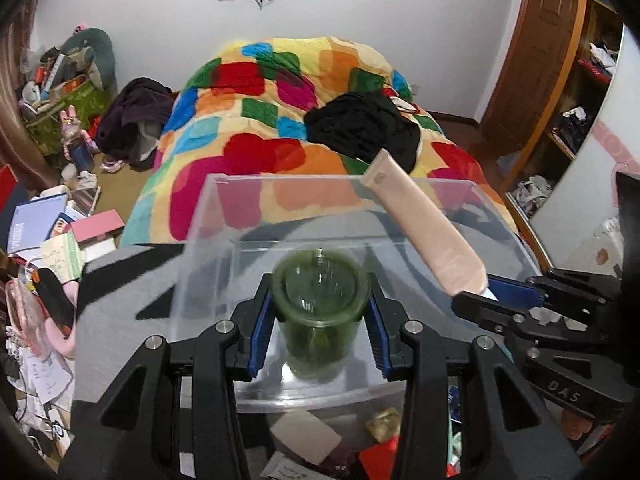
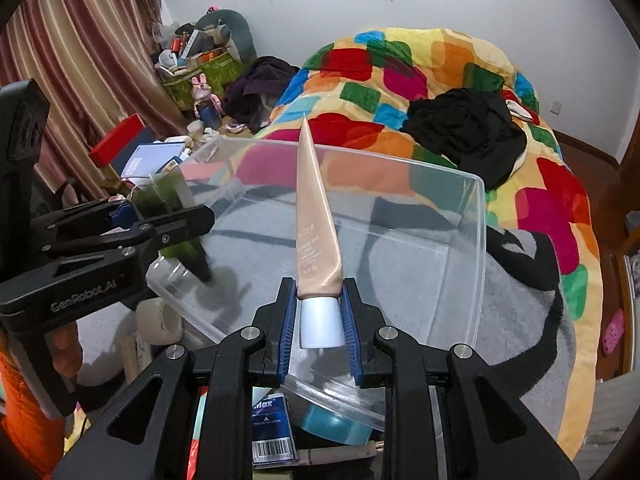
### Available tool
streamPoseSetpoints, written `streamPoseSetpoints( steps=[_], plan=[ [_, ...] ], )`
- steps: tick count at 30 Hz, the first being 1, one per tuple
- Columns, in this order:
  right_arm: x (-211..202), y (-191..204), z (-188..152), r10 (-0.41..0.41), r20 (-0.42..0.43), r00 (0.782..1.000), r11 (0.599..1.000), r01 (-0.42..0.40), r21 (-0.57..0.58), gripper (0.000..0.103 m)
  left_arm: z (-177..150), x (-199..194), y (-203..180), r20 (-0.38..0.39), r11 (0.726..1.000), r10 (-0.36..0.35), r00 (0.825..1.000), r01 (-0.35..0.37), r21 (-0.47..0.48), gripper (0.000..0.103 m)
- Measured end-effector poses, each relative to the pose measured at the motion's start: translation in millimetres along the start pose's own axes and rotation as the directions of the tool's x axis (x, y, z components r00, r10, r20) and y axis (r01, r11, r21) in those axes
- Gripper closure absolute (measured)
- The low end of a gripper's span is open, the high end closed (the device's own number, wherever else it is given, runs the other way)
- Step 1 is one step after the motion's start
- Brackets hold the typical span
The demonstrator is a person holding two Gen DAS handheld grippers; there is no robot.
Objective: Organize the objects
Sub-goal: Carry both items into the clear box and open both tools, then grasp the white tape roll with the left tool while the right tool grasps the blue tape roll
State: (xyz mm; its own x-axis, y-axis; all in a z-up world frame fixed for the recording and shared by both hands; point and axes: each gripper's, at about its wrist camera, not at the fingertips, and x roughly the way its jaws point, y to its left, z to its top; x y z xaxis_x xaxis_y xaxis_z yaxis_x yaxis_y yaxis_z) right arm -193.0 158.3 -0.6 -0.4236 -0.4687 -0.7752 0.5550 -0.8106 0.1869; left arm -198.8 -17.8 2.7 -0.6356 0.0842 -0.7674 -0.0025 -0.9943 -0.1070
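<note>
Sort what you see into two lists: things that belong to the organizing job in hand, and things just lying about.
In the job:
- green cup, held by the left gripper
- beige tube, held by the right gripper
- clear bin

Lying about:
- patchwork quilt
- black clothes
- books

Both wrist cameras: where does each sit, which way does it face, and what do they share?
Left wrist: on the left gripper, facing down past its green cup into the clear bin; right gripper enters at right.
Right wrist: on the right gripper, looking along its beige tube over the bin; left gripper at left.
Shared: bin, cup, tube, bed's patchwork quilt.
</note>
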Motion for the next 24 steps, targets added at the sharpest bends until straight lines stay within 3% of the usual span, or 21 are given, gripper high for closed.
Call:
streamPoseSetpoints(
  steps=[3,5,7,11,14,21,24],
  plan=[
    [-1.6,0.8,-1.1,-0.018,0.006,1.0,1.0,0.018,-0.001,0.083,-3.2,-3.2,-3.6,0.002,1.0,-0.008,1.0,0.008,0.01,0.056],
    [-5.0,1.7,-3.2,-0.032,0.016,0.999,0.999,0.032,-0.008,0.083,-5.6,-8.3,-6.1,0.013,1.0,-0.011,1.0,0.011,0.014,0.044],
    [-9.7,1.6,-4.9,-0.037,0.025,0.999,0.999,0.037,-0.004,0.083,-8.6,-16.9,-6.6,0.034,1.0,-0.021,0.999,0.02,0.011,0.038],
    [-22.1,1.4,-8.2,-0.039,0.045,0.998,0.999,0.039,0.004,0.081,-13.2,-31.9,-7.3,0.06,1.0,-0.03,0.998,0.029,0.011,0.033],
    [-34.9,0.6,-12.3,-0.036,0.072,0.997,0.999,0.035,0.013,0.076,-18.2,-44.1,-5.8,0.085,1.0,-0.024,0.996,0.024,0.001,0.025],
    [-70.5,2.1,-26.3,-0.066,0.152,0.986,0.998,0.063,0.025,0.056,-33.8,-71.8,-2.2,0.137,1.0,0.01,0.99,-0.01,-0.003,0.019],
    [-84.2,0.9,-34.3,-0.082,0.179,0.98,0.996,0.077,0.035,0.046,-42.9,-79.7,2.2,0.152,1.0,0.024,0.988,-0.022,-0.015,0.011]
  ],
)
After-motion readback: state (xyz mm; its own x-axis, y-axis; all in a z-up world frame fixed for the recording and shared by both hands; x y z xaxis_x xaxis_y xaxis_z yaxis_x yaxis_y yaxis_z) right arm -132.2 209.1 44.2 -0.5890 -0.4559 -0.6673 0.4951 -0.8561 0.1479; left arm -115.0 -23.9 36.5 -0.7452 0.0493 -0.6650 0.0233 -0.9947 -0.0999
